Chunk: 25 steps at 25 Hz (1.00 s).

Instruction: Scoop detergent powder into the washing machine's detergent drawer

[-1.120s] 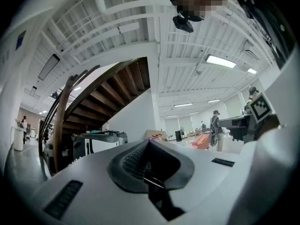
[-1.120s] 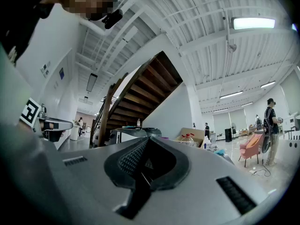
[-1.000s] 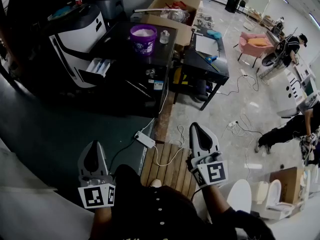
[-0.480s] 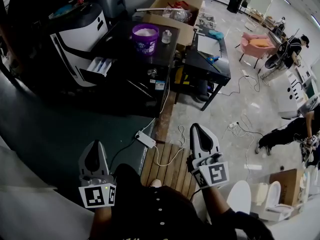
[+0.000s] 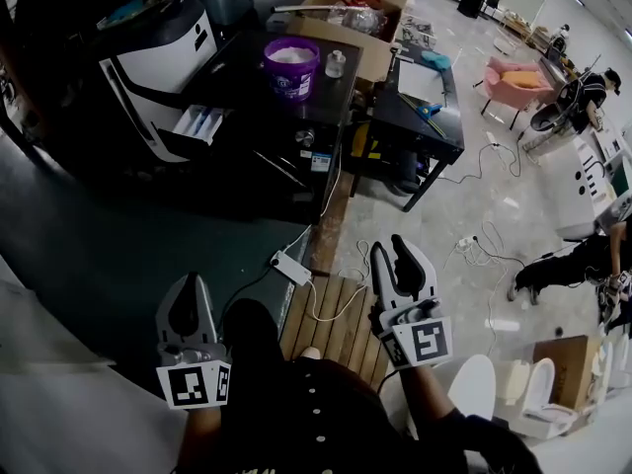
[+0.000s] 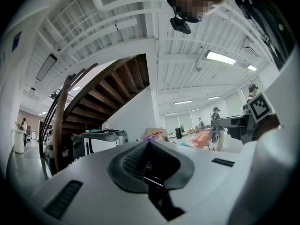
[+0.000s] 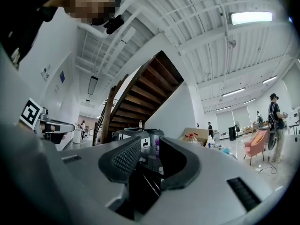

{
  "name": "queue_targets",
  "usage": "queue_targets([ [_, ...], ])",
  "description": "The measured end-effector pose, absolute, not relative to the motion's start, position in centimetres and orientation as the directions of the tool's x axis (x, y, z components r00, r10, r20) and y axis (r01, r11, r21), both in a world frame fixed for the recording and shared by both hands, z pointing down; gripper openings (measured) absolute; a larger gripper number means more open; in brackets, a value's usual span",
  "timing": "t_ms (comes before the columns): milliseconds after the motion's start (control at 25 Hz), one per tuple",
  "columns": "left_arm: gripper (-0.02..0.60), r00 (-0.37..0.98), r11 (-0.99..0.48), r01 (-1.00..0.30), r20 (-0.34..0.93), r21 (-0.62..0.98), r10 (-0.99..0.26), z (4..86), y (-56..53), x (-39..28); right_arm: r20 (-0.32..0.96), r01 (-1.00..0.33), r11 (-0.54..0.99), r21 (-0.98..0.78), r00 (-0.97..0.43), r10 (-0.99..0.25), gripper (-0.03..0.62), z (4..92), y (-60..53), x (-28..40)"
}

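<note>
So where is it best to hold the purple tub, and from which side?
Take the purple tub by its rim on the near side, coming down from above. It stands upright without a lid, with powder showing. Its round body looks too wide to span, so pinching the thin wall is probably safer.

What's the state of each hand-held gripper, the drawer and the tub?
Left hand-held gripper: jaws together, empty.
Right hand-held gripper: jaws have just been opening, apart, nothing between them.
Detergent drawer: pulled out of the washing machine.
Purple tub: uncovered, white powder inside.
</note>
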State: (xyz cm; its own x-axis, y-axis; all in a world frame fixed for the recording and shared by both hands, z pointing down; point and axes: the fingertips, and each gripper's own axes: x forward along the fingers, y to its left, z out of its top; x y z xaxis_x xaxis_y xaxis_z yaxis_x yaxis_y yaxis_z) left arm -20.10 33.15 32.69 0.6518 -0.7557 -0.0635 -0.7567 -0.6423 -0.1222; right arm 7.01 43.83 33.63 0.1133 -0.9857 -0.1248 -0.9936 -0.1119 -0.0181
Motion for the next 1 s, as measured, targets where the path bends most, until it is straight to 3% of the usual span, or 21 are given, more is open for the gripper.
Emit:
queue_targets([
  [200,0.014,0.648,-0.643,-0.759,-0.025,-0.106,-0.761,33.9,31.3,-19.8,-0.057,-0.992,-0.120,-0.024,0.121,-0.991,0.126,34.5,42.0,7.3],
  [640,0.014,0.692,-0.688,-0.721,-0.028,-0.082,-0.721,34.7,21.6,-15.7,-0.105,-0.989,-0.147,-0.022,0.148,-0.983,0.114,33.2,32.7,10.0],
  [1000,0.014,0.734,-0.730,-0.679,-0.048,-0.075,-0.678,30.5,11.4,-13.3,-0.093,-0.982,-0.190,-0.013,0.190,-0.977,0.114,29.2,23.3,11.7],
])
